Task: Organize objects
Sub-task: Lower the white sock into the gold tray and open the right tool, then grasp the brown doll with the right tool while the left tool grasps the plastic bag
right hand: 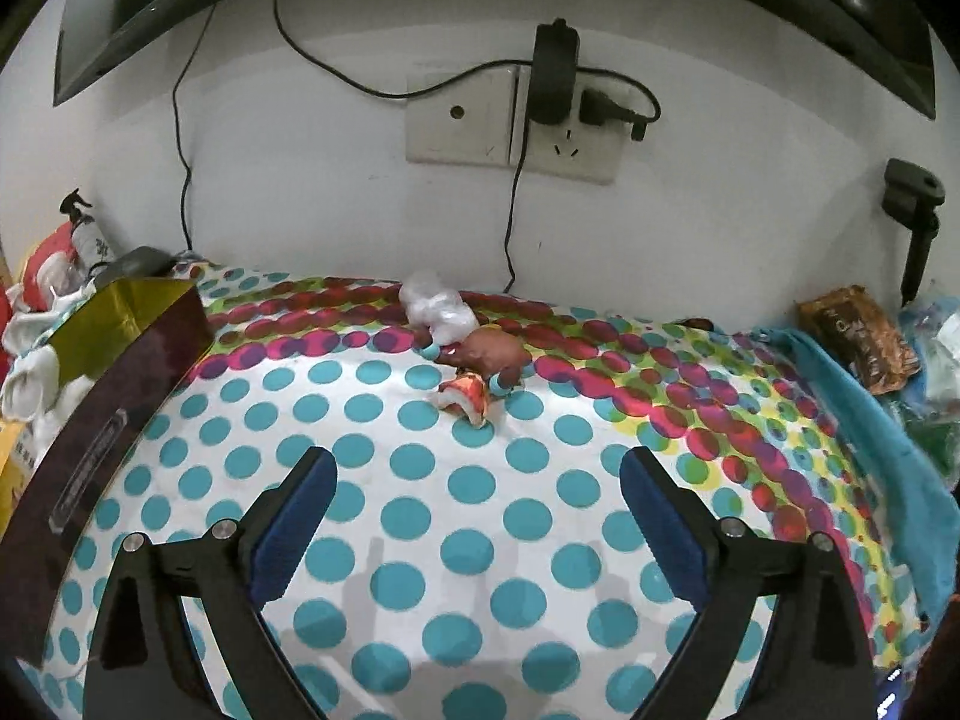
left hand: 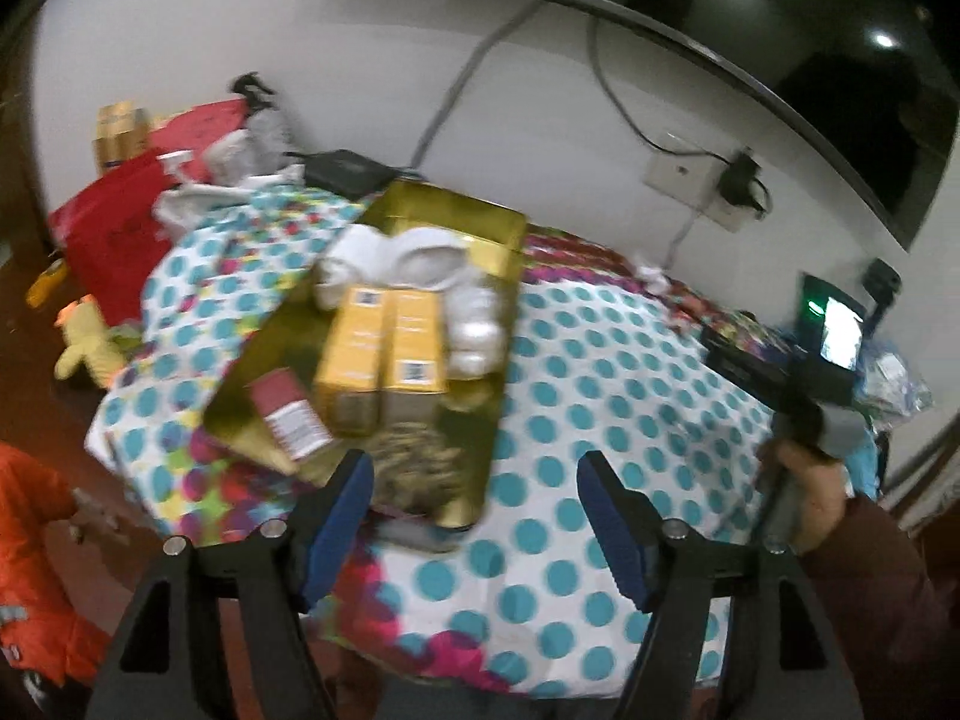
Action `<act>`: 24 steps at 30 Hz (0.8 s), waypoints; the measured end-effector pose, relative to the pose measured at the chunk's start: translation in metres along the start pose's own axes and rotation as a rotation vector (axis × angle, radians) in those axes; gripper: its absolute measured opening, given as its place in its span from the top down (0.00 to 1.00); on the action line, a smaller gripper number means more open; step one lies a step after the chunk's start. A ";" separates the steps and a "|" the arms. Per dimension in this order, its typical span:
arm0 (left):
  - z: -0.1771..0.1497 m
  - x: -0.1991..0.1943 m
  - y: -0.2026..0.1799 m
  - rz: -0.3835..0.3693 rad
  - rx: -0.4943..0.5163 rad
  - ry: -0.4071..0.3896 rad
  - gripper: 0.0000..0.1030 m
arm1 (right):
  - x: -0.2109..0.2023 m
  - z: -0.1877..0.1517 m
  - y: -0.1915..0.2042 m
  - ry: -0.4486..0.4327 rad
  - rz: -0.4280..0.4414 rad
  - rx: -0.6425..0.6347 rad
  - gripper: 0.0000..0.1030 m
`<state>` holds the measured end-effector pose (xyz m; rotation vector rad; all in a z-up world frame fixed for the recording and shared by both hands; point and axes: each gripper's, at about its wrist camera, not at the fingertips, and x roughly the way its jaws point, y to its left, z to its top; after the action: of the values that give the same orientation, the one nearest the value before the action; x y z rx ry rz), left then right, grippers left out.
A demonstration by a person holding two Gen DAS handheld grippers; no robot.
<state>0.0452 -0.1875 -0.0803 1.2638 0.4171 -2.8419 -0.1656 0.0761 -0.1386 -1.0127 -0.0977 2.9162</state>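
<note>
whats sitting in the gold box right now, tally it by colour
Contents of the gold box, seen from the left wrist view:
white rolled cloths: 3, as far as the blur shows
yellow cartons: 2
red and white can: 1
total: 6

On the table [right hand: 456, 540] the tray [left hand: 474, 222] lay at ten o'clock in the right wrist view, its long side running toward the wall [right hand: 336, 192]. In the tray two boxes [left hand: 384, 354] sat side by side at the centre, rolled cloths [left hand: 414, 264] behind them at twelve and to their right, a can [left hand: 291, 414] at eight o'clock of the boxes. Well apart from the tray, toward two o'clock, a toy [right hand: 486, 354] lay near the wall with a bag [right hand: 438, 306] touching it behind. A socket [right hand: 510, 120] sat on the wall above them.
</note>
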 end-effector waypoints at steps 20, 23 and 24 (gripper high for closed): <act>0.099 0.118 -0.087 0.017 0.125 0.062 0.30 | 0.111 0.033 -0.021 0.203 0.118 0.223 0.48; 0.118 0.145 -0.106 0.028 0.161 0.050 0.30 | 0.115 0.036 -0.020 0.207 0.118 0.200 0.59; 0.124 0.156 -0.113 0.034 0.176 0.053 0.30 | 0.116 0.036 -0.021 0.208 0.124 0.195 0.59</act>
<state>-0.1630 -0.0927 -0.0878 1.3616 0.1463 -2.8762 -0.2784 0.1036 -0.1806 -1.3203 0.2616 2.8319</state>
